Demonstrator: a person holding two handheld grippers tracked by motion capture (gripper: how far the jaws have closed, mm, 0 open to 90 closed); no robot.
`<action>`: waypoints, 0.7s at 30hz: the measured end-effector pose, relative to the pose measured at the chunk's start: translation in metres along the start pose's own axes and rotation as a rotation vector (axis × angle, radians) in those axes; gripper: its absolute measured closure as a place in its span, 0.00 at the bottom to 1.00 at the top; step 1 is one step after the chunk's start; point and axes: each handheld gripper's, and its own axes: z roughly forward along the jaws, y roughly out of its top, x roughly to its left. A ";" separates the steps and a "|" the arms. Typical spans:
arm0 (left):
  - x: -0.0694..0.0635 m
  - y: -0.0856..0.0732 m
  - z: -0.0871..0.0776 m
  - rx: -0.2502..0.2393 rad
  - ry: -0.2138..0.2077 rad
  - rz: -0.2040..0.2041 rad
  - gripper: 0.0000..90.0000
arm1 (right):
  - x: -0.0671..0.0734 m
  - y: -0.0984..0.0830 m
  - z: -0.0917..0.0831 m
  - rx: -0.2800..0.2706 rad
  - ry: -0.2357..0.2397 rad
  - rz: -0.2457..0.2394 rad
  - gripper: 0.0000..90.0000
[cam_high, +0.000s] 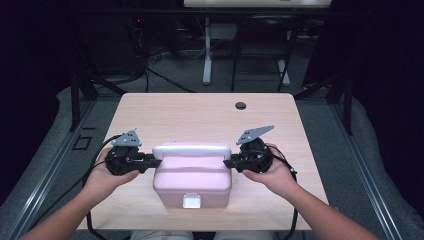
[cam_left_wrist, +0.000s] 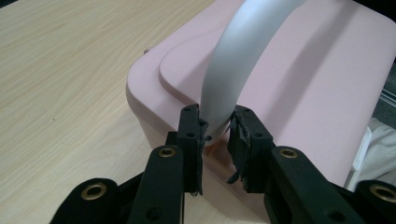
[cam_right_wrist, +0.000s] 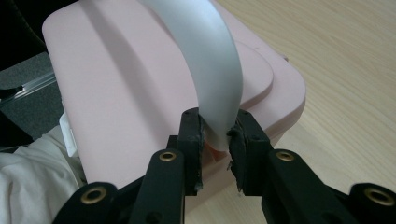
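Note:
A pink lidded box (cam_high: 192, 181) with a white front latch (cam_high: 192, 201) stands on the wooden table (cam_high: 200, 115) near its front edge. A white handle (cam_high: 191, 150) arches over the lid. My left gripper (cam_high: 156, 161) comes in level from the left, and its pads press on the handle's left end (cam_left_wrist: 233, 60). From the right, my right gripper (cam_high: 227, 162) meets the other end of the handle (cam_right_wrist: 210, 56) and is shut on it. In the left gripper view the jaws (cam_left_wrist: 217, 126) flank the handle's foot; the right gripper view (cam_right_wrist: 215, 130) mirrors this.
A round cable hole (cam_high: 241, 105) sits near the table's far edge. Beyond the table stand desk legs (cam_high: 207, 55) and cables on a grey floor. Black frame bars (cam_high: 80, 90) flank the table. The person's white clothing (cam_right_wrist: 32, 182) lies close behind the box.

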 end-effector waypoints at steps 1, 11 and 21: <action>-0.001 0.000 -0.001 0.002 -0.004 0.000 0.82 | 0.001 0.000 0.000 0.002 0.002 -0.002 0.83; -0.001 0.001 -0.003 0.021 -0.015 -0.005 0.83 | 0.003 0.001 -0.001 0.013 0.008 -0.008 0.83; 0.001 0.009 -0.009 0.020 -0.021 -0.007 0.82 | 0.003 0.009 -0.008 0.008 0.014 -0.011 0.84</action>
